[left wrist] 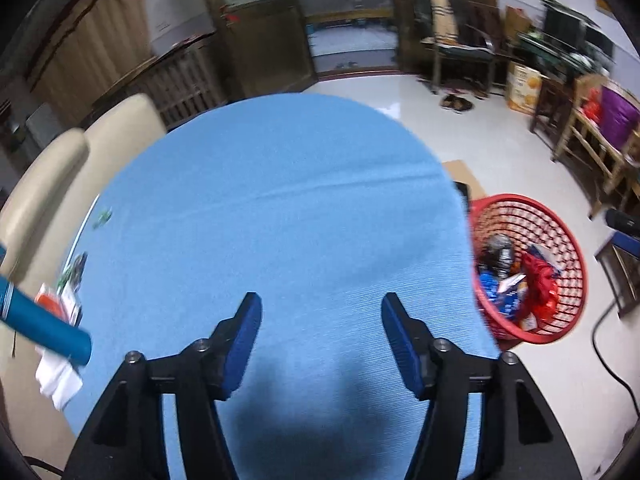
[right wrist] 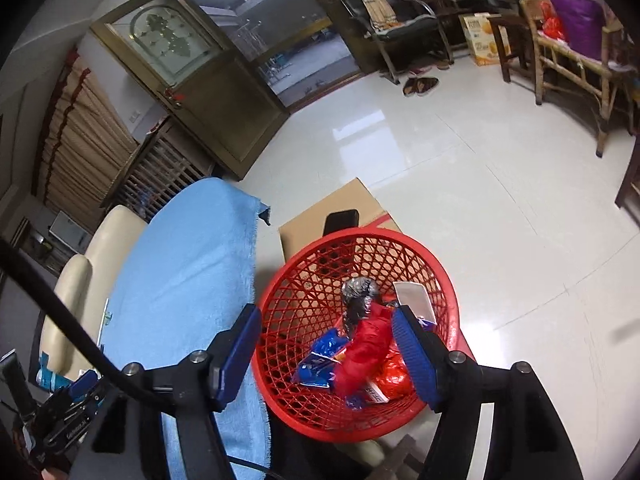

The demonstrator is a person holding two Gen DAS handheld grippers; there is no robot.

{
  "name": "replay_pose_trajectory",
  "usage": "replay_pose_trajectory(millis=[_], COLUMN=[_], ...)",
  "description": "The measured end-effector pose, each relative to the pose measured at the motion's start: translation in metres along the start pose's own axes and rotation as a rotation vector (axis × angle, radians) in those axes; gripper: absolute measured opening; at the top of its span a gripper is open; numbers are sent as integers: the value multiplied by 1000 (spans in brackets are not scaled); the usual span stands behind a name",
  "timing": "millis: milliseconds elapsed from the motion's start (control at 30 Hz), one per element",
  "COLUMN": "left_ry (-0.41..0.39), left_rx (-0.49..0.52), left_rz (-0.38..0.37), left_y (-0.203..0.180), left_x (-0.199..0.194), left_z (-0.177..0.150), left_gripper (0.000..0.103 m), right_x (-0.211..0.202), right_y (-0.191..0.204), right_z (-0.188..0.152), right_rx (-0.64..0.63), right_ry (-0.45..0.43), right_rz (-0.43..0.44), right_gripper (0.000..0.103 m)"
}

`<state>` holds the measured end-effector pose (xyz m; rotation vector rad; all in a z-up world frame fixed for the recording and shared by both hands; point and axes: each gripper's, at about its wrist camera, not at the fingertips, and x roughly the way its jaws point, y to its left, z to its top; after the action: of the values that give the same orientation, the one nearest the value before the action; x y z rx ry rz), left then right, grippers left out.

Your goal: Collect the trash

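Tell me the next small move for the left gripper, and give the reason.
Probably swing the left gripper toward the leftover wrappers at the blue cloth's left edge. Its jaws stand open with nothing between them, that litter is still on the table, and the red basket already holds the rest.

Matt, finely ribbed blue cloth (left wrist: pixel 280 208) covers the table; at 3 o'clock, a glossy red plastic lattice basket (right wrist: pixel 320 264) holds crinkled foil wrappers (right wrist: pixel 360 300); floor tiles (right wrist: pixel 460 168) polished, reflective.

Dim daylight, floor glare, fisheye-warped blurred edges
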<state>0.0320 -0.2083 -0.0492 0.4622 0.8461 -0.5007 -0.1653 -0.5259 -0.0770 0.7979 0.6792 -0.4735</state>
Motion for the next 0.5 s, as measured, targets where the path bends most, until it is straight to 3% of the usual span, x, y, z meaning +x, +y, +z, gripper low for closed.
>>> replay_pose_trajectory(millis=[200, 500], left_ry=[-54, -124], left_rx=[-66, -104], left_rz=[68, 164], left_y=[21, 49], left_x=[-13, -33], left_z=[-6, -17], left_gripper=[77, 78], right_x=[1, 19], right_y=[53, 134], right_z=[-11, -40], right_rx=[-143, -327], right_ry=[-7, 25], right_rz=[40, 105], right_gripper=[72, 72])
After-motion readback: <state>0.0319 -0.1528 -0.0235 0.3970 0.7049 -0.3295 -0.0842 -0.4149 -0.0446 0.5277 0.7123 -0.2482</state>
